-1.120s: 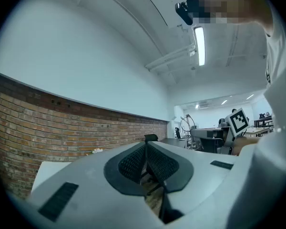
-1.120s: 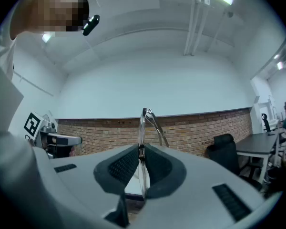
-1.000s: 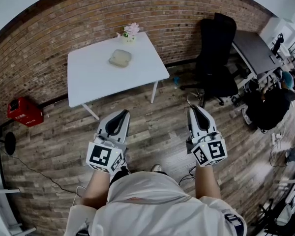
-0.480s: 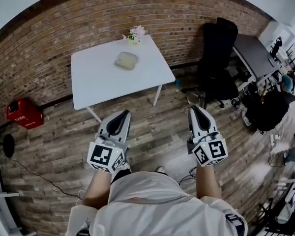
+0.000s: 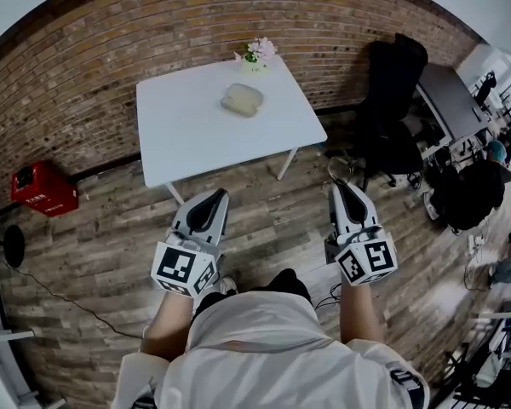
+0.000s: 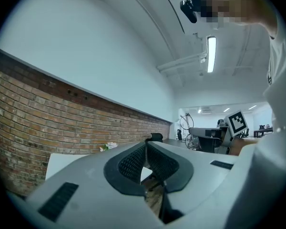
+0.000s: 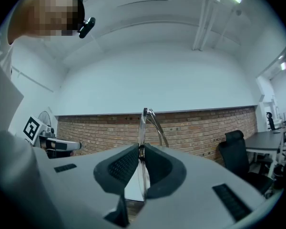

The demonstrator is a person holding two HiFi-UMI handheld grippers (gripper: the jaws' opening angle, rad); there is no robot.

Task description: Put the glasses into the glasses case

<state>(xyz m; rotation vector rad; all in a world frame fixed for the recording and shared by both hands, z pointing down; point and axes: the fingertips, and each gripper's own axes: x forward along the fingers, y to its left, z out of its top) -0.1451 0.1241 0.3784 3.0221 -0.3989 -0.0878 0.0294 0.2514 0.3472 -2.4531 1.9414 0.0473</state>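
White square desk (image 5: 187, 139) and beige oval glasses case (image 5: 243, 99) sit nearer. Right claw (image 7: 141, 149) pinches thin wire-framed glasses (image 7: 150, 120); left claw (image 6: 146, 149) closed, empty. Keep grip firm, steady case with left.

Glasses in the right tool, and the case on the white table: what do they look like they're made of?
Glasses: a thin, shiny wire rim, probably metal, with clear lenses, pinched in the right tool. Case: pale beige, rounded, with a dull surface. It could be plastic or fabric-covered, but it is too small to tell.
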